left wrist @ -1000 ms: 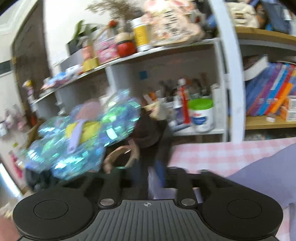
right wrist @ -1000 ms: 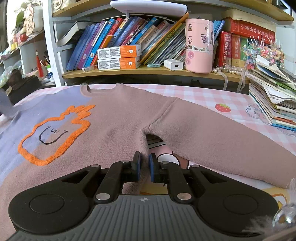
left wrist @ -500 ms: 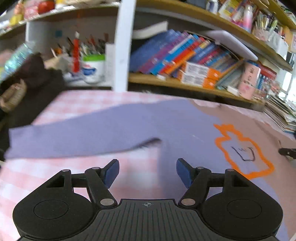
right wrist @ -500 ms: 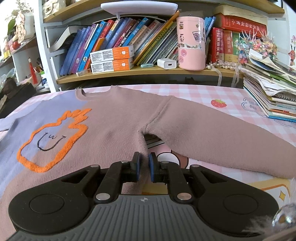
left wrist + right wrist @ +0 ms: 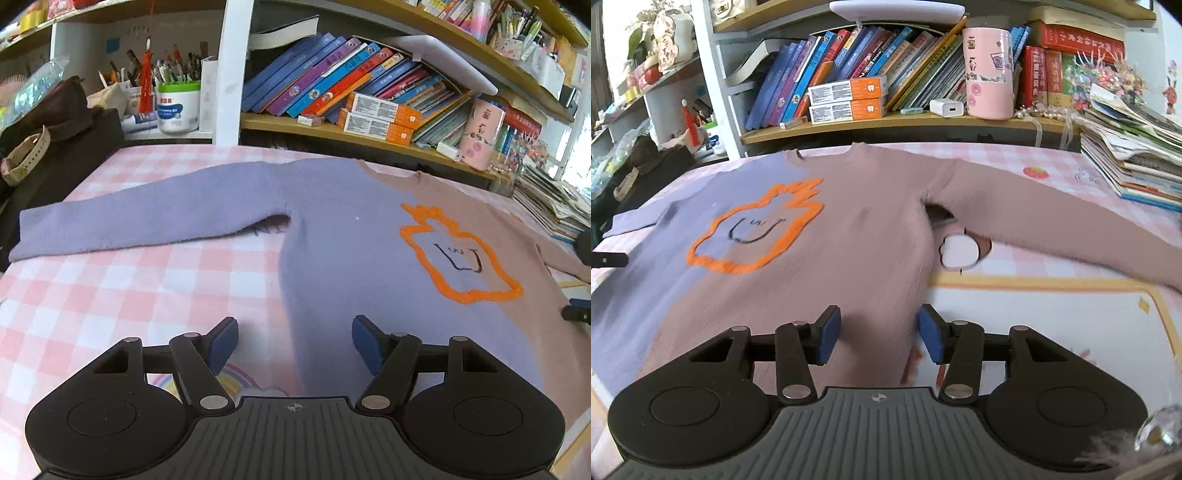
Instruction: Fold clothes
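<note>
Left tool (image 5: pixel 294 343) and right tool (image 5: pixel 880 332), both fingers spread, empty.

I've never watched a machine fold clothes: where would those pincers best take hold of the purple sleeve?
Probably at the cuff end of the purple sleeve, coming in from the outer left side. The sleeve lies flat and stretched away from the sweater body on the checked tablecloth, so its free end lifts and swings over easily. The left gripper is open, near the sweater's lower edge.
</note>
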A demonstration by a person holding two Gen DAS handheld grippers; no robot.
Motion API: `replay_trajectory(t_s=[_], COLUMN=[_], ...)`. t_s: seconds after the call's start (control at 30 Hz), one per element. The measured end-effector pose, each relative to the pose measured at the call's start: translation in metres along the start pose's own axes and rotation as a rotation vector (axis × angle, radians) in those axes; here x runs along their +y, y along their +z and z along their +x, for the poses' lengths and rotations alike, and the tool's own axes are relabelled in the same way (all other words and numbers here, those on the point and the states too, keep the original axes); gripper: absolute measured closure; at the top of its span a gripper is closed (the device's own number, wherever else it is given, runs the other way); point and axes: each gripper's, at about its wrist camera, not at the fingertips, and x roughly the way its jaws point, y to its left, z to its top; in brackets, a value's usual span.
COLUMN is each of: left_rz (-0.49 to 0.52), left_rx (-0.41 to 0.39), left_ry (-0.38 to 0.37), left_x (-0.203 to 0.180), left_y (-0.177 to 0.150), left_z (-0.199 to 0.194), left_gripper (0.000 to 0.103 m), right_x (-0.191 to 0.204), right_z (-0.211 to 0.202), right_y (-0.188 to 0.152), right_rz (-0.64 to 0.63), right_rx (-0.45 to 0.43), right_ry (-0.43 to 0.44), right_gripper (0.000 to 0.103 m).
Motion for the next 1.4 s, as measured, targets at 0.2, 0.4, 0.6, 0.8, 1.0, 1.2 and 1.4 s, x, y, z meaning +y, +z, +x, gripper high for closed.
replay_trajectory(t_s=[0.2, 0.4, 0.6, 0.8, 1.0, 1.2, 1.4], left_rz=[-0.024, -0.013, -0.009, -0.006, 0.004, -0.015, 0.012], left_rx=[0.004, 0.006, -0.007, -0.019, -0.035, -0.051, -0.045], left_ry=[-0.005, 0.0, 0.005, 0.01, 0.018, 0.042, 0.044], left_x=[-0.003, -0.006, -0.01, -0.013, -0.016, -0.013, -0.017], left_y=[-0.006, -0.018, -0.025, -0.032, -0.036, -0.029, -0.029], left_z=[-0.007, -0.019, -0.025, -0.03, -0.032, -0.026, -0.025], left_gripper=[0.033, 0.033, 0.034, 0.034, 0.036, 0.053, 0.053], right_x=[0.007, 0.013, 0.021, 0.024, 0.02, 0.019, 0.017], right_z=[-0.015, -0.029, -0.035, -0.034, -0.033, -0.028, -0.029], right_y=[-0.011, -0.022, -0.029, -0.028, -0.031, -0.027, -0.028], right_rz=[-0.012, -0.018, -0.026, -0.046, -0.035, -0.032, -0.035], right_rx=[0.012, 0.016, 0.004, 0.009, -0.012, -0.028, -0.024], right_ry=[-0.013, -0.022, -0.042, -0.039, -0.016, -0.04, -0.037], right_gripper=[0.071, 0.077, 0.077, 0.084, 0.089, 0.091, 0.09])
